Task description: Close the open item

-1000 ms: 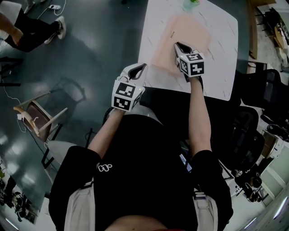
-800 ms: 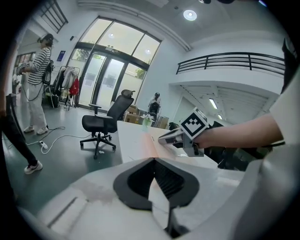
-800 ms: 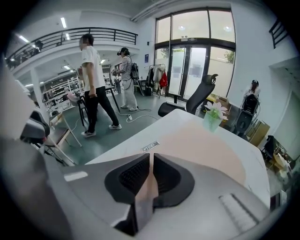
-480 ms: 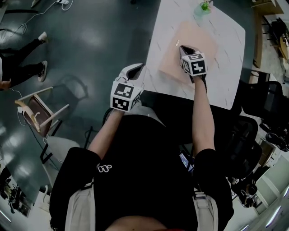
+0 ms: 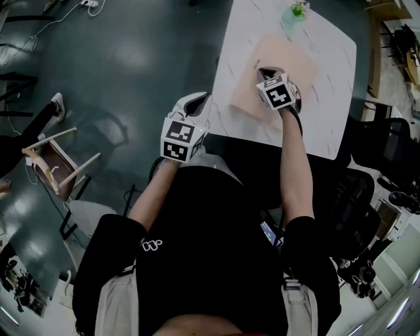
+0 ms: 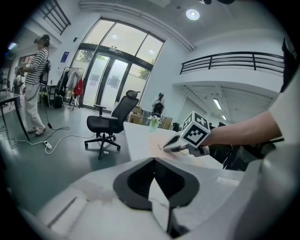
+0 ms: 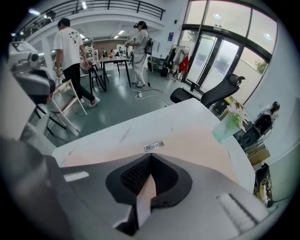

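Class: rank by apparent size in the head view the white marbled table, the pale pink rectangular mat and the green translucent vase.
1. white marbled table
2. pale pink rectangular mat, lying on the table
3. green translucent vase, plainly the smallest

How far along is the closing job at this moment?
Done: nothing visible yet. In hand: the right tool, jaws just closed on nothing, points down at the small metal item on the mat. Remaining: closing that item; the left tool hangs shut, aside.
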A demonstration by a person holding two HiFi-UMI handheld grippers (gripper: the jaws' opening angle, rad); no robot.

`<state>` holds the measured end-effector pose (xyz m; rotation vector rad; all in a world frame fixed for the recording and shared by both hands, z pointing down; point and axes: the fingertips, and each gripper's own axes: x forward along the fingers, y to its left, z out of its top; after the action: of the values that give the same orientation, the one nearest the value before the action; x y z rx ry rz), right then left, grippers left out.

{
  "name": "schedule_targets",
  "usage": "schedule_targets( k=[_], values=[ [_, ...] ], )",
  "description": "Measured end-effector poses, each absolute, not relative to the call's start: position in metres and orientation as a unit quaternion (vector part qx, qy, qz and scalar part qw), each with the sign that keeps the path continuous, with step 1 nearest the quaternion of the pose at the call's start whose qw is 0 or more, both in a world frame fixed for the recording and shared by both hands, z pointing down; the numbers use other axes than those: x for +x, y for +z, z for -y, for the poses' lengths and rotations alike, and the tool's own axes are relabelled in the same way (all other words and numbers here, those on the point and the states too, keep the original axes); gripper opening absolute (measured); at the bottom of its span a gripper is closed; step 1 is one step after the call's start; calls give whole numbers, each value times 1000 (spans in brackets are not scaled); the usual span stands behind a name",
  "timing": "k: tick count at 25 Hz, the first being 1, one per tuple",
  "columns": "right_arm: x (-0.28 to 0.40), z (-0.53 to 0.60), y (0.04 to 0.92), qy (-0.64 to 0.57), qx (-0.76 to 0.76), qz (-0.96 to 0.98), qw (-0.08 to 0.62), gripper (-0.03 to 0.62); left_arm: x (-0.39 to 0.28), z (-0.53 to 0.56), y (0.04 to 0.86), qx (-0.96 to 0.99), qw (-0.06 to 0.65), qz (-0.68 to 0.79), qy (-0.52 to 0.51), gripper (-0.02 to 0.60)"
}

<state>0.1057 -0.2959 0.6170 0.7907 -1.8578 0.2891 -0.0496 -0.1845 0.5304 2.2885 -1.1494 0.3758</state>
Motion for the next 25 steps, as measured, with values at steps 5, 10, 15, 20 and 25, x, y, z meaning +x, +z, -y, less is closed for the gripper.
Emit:
schedule_targets(
  k=[5,10,15,20,25],
  values=[
    [104,298,618,133,334,772,524,-9,-45,185,529,855,268,422,140,0],
    [119,301,602,222,411,782,413,-5,-44,185,516,865,250,414,136,0],
    [122,286,531,214,490,805,258,2,-47,189,499,873,229,412,127,0],
    [126,220,459,206,508,831,94,2,-26,191,467,891,193,398,101,0],
    [147,155,420,184,549,815,17,2,16,180,426,917,143,364,76,0]
  ],
)
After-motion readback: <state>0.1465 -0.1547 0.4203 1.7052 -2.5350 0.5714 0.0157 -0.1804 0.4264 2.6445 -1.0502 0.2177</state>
